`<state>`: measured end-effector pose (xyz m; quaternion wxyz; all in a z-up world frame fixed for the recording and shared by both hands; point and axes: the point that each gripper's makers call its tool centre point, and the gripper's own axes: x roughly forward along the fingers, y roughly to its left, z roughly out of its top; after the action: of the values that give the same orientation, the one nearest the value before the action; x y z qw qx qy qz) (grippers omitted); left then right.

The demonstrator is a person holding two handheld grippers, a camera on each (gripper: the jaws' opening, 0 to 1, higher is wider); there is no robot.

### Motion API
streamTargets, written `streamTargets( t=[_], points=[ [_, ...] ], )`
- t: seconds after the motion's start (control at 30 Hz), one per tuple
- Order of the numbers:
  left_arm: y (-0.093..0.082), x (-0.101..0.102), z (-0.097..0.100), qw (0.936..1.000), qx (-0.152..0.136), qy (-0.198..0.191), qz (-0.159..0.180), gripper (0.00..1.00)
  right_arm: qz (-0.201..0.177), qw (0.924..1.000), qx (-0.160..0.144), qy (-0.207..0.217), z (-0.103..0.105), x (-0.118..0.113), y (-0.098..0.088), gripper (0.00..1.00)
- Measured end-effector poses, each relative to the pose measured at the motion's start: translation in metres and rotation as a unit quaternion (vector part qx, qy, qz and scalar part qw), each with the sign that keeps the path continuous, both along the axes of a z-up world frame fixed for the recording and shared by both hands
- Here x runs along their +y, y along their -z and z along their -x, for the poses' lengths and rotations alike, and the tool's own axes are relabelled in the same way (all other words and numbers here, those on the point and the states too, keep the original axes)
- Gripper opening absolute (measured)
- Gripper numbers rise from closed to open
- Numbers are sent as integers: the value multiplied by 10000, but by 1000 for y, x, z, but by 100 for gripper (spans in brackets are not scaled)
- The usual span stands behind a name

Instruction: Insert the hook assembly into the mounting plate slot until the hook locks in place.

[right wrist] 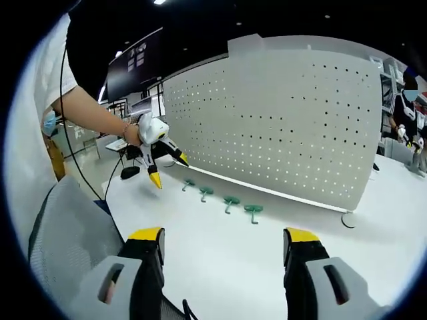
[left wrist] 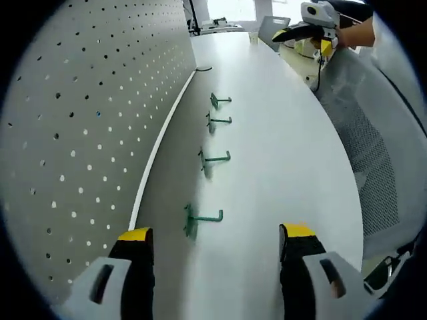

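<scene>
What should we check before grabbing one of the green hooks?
1. Four green hooks lie in a row on the white table: ok.
2. Left tool open and empty: ok.
3. Right tool open and empty: ok.
4. Nearest hook sits between the left tool's jaws, ahead of them: ok.
5. Pegboard stands upright behind the hooks: ok.
6. Which hole fits the hook: cannot tell.

table: white, curved (right wrist: 220, 260) | chair: grey mesh (right wrist: 70, 237) | ceiling: dark, spot lights | monitor: wall-hung (right wrist: 133, 63)

right gripper (right wrist: 223, 243) open | four hooks (right wrist: 230, 201) on table (right wrist: 220, 267) | pegboard (right wrist: 280, 127) behind
</scene>
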<state>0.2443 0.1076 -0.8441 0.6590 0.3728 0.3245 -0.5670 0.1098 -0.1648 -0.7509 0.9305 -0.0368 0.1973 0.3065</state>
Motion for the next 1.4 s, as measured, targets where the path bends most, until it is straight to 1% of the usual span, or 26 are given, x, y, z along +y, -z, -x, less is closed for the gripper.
streamTargets(
  t=[0.3, 0.43, 0.5, 0.57, 0.77, 0.87, 0.93, 1.0, 1.07, 1.13, 1.27, 1.4],
  points=[
    [15, -1, -1, 9987, 183, 339, -347, 77, -2, 10000, 15, 63, 1, -4, 1, 70],
    [21, -1, -2, 9975, 303, 392, -508, 76, -21, 10000, 35, 59, 2, -3, 1, 70],
    [22, -4, -3, 9973, 307, 453, -499, 75, -39, 10000, 30, 52, 2, -3, 1, 70],
    [23, -5, -5, 9970, 389, 445, -502, 75, -35, 10000, 27, 61, 2, -4, 0, 69],
    [28, -7, -8, 9965, 446, 469, -535, 74, -52, 9999, 0, 124, 1, -9, -3, 69],
    [33, -5, -8, 9957, 456, 525, -620, 74, -33, 9999, 9, 136, 1, -11, -3, 69],
    [34, -5, -7, 9956, 510, 498, -608, 74, -41, 9999, -9, 140, 1, -12, -4, 69],
    [37, -3, -6, 9951, 476, 545, -678, 73, -41, 9999, -8, 154, 1, -12, -4, 69],
    [39, 0, -5, 9945, 504, 541, -739, 73, -32, 9999, -12, 156, 1, -12, -5, 69],
    [40, -1, -5, 9949, 559, 480, -683, 73, -29, 9999, -8, 163, 1, -13, -4, 69],
    [40, -2, -4, 9947, 598, 486, -683, 72, -17, 9999, 22, 147, 2, -13, -3, 69],
    [40, -2, -5, 9948, 608, 464, -672, 74, -14, 9999, 32, 125, 2, -12, -2, 69]
  ],
)
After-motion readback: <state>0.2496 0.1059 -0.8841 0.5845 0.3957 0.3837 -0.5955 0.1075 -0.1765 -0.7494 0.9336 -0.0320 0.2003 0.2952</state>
